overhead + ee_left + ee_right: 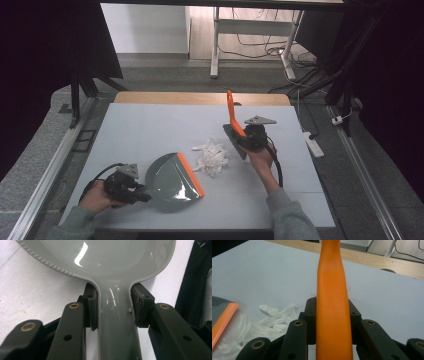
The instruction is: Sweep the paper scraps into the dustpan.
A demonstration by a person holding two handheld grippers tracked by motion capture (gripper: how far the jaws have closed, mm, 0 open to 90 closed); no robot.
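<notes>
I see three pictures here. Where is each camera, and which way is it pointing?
High view: above the person's side, looking forward and down on the pale grey table; forearms and both hand-held grippers show.
Left gripper view: rides the left hand-held gripper, looking along its black jaws clamped on the grey plastic dustpan.
Right gripper view: rides the right hand-held gripper, jaws gripping the orange-handled brush.
Shared: the pile of white paper scraps shows in the high and right gripper views.

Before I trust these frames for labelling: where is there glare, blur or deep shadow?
High view: the table is evenly lit, its surroundings fall to near black, and the dustpan carries a soft sheen. Left gripper view: bright glare streaks on the dustpan, with the near fingers soft. Right gripper view: the brush handle is close and slightly blurred, and the paper scraps are soft.
</notes>
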